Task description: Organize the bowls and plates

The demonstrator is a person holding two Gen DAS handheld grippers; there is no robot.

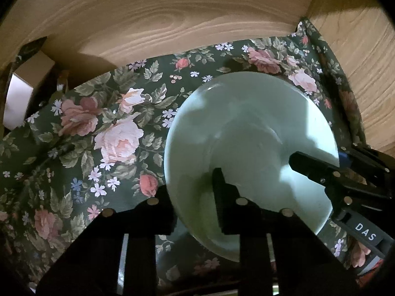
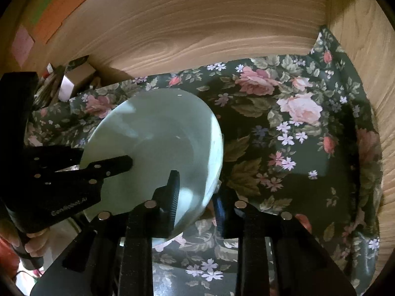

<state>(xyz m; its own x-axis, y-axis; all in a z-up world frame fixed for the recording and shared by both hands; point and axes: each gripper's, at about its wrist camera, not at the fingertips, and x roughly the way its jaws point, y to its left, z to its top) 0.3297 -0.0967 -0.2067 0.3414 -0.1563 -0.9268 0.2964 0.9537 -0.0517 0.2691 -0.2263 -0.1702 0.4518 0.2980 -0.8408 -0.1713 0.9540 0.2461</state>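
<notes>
Pale green plate (image 1: 249,133) is pinched at its near rim by both the left gripper (image 1: 195,197) and right gripper (image 2: 197,197), over floral cloth (image 1: 98,128).

Wood-grain back wall (image 1: 158,19), floral cloth (image 2: 296,148) below, possibly a box (image 1: 22,93) at left, dim light

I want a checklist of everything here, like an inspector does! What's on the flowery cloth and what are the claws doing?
Surface: flowered cloth over a surface, inside wooden walls.
Job's things: one pale green plate, tilted, rim held from two sides.
Clutter: small boxes at the far left corner.
Grippers: left claw straddles the plate's rim; right claw straddles the rim on the other side.
Cables: nothing seen.
Surroundings: orange and green papers on the wall.
</notes>
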